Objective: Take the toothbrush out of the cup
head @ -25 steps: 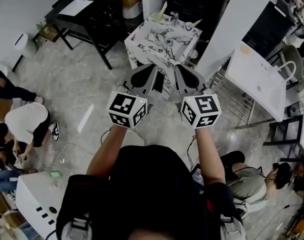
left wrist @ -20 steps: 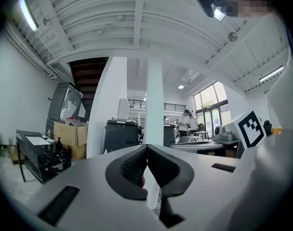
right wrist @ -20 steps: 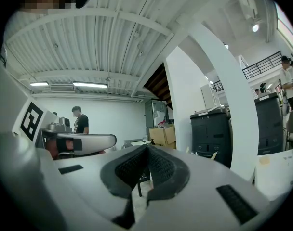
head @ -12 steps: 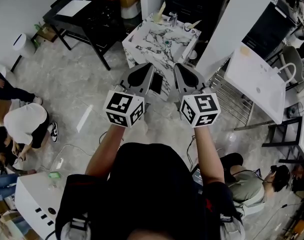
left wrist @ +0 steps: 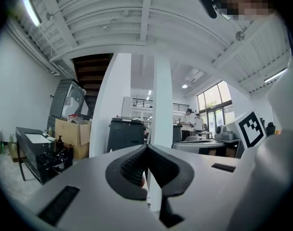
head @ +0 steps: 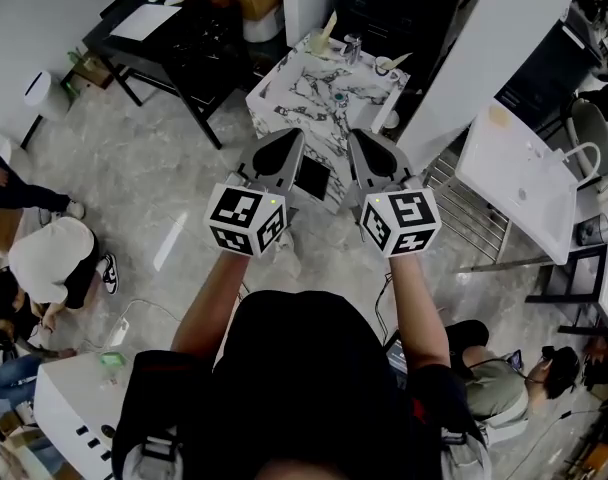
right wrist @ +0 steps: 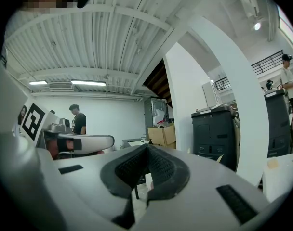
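Head view with both gripper views: the task at its opening stage. Nothing of it is done, since the toothbrush is not yet out of the cup and you hold neither. The marble table (head: 302,76) stands ahead of you, beyond both gripper tips. Near its far right corner sits a small white cup (head: 383,66) with a pale stick leaning out to the right, probably the toothbrush (head: 400,58) (too small here to be sure, and a second pale object (head: 325,26) stands at the far left corner). You hold your left gripper (head: 295,136) and right gripper (head: 356,135) side by side, level, pointing toward the table and well apart from the cup. In the left gripper view the two ribbed pads (left wrist: 129,168) meet along one line with nothing between them. The right gripper view shows the same: pads together, empty. Left to do, as judged from this: close the distance to the table, part one gripper's jaws, take the brush by its handle and lift it clear, perhaps steadying the cup with the other gripper.
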Action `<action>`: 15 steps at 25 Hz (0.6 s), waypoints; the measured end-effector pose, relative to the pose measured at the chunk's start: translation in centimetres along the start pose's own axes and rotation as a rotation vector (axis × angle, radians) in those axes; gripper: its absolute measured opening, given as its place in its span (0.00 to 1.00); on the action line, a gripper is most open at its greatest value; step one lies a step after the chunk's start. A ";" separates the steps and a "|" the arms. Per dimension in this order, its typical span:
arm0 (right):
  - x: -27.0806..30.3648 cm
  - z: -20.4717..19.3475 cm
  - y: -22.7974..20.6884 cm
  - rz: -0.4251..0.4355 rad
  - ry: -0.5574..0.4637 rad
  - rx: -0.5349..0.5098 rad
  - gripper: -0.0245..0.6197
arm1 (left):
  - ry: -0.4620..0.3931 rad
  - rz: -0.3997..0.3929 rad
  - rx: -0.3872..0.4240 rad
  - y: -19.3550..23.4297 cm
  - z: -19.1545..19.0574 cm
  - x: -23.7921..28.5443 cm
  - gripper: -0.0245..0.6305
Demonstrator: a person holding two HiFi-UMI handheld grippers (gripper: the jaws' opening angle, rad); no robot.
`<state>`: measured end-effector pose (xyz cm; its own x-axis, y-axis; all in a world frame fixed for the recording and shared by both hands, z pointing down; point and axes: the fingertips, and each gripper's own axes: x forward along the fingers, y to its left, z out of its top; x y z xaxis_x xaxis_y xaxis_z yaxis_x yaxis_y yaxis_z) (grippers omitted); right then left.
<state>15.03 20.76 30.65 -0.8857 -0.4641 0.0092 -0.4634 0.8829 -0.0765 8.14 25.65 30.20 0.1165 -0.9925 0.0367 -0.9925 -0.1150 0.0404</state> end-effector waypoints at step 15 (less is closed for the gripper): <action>9.8 -0.3 -3.7 -0.022 0.027 0.007 0.09 | 0.004 -0.001 -0.026 7.9 0.3 7.0 0.05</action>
<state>8.08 13.00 31.36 -0.8759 -0.4809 0.0380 -0.4824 0.8721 -0.0828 1.11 17.77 30.52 0.1176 -0.9922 0.0411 -0.9912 -0.1147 0.0664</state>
